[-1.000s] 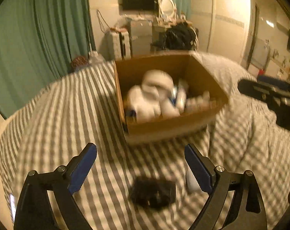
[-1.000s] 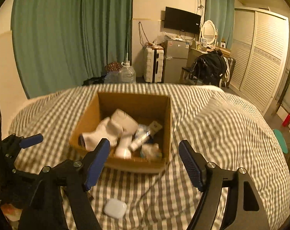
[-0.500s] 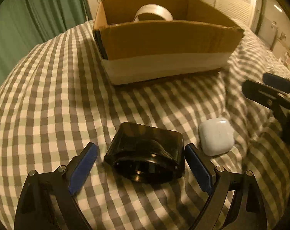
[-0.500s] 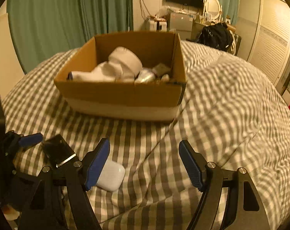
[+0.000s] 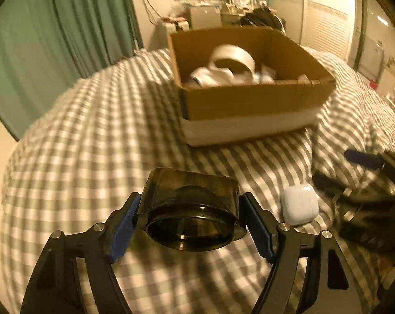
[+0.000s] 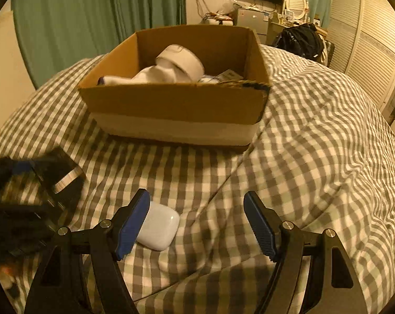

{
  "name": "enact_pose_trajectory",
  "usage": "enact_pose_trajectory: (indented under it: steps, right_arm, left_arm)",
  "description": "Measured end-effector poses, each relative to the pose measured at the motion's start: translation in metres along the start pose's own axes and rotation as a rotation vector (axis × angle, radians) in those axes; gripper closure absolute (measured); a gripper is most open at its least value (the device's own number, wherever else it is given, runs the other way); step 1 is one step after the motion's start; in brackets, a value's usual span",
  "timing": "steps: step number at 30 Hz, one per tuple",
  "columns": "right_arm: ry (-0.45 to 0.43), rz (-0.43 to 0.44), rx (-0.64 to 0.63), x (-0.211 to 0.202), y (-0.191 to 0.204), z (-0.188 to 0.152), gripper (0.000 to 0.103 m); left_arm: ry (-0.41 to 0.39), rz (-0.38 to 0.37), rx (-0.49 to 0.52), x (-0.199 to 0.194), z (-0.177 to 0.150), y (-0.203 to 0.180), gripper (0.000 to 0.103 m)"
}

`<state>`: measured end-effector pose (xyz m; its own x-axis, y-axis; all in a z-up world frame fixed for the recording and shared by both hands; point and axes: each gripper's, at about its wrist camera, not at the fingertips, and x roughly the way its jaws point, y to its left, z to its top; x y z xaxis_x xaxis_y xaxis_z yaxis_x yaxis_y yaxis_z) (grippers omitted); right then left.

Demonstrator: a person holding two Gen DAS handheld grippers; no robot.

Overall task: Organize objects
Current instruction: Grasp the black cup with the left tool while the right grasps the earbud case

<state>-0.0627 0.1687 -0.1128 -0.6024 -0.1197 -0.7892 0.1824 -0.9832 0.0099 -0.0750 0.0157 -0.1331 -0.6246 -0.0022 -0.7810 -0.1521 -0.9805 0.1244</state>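
Observation:
My left gripper (image 5: 189,225) is shut on a dark smoky plastic container (image 5: 190,209), its round mouth towards the camera, held above the checked bed cover; it shows blurred in the right wrist view (image 6: 58,172). A white earbud case (image 5: 299,204) lies on the cover to its right. In the right wrist view the case (image 6: 158,226) lies just inside the left finger of my open right gripper (image 6: 197,222). An open cardboard box (image 6: 176,104) with a roll of white tape (image 6: 181,61) and other white items stands beyond.
The grey-and-white checked cover (image 6: 315,144) is rumpled to the right of the box. Green curtains (image 5: 53,39) hang at the left. A wardrobe (image 6: 367,31), a black bag (image 6: 302,39) and furniture stand at the far wall.
My left gripper has closed on the dark container and lifted it off the cover. My right gripper has moved down and left towards the white case.

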Motion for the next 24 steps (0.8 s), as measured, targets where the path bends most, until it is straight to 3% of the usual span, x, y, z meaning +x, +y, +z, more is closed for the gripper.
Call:
enact_pose_trajectory:
  steps: [7,9,13,24]
  right_arm:
    - [0.095,0.018,-0.103,0.029,0.035,-0.009,0.030]
    - [0.117,0.018,-0.120,0.036,0.041,-0.011,0.042]
    - [0.159,0.029,-0.127,0.047,0.045,-0.015,0.047]
    - [0.132,0.038,-0.094,0.031,0.037,-0.013,0.047]
  left_arm:
    - [-0.012,-0.007,-0.020,-0.007,0.007,0.021,0.025]
    - [-0.013,-0.012,-0.015,-0.007,0.007,0.018,0.025]
    - [-0.002,-0.017,-0.020,-0.004,0.004,0.017,0.025]
    - [0.013,-0.009,-0.034,-0.001,-0.004,0.018,0.025]
